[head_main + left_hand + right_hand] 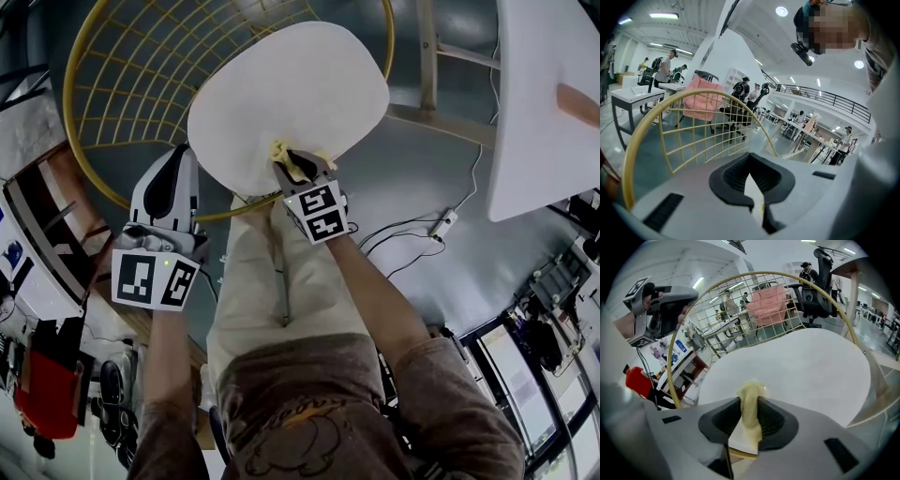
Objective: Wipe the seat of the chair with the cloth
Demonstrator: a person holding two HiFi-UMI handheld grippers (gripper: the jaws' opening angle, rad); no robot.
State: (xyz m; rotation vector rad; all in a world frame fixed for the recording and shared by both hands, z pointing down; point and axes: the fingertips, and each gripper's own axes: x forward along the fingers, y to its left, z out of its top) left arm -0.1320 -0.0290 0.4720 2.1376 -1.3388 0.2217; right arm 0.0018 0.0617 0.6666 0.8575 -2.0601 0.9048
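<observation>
The chair's white seat (291, 94) lies below me, with its yellow wire back (141, 75) at the far side. My right gripper (298, 167) is shut on a yellow cloth (286, 157) and holds it against the seat's near edge. In the right gripper view the cloth (751, 404) stands bunched between the jaws, with the seat (801, 366) spreading beyond. My left gripper (180, 157) hangs beside the seat's left edge, off the seat. Its jaws (750, 159) meet at the tips with nothing held, pointing past the wire back (693, 126).
A white table (544, 103) stands at the right, with a wooden frame (431, 75) beside the chair. A power strip (442, 225) and its cables lie on the grey floor. Shelves and clutter (37, 281) fill the left. My legs are just below the seat.
</observation>
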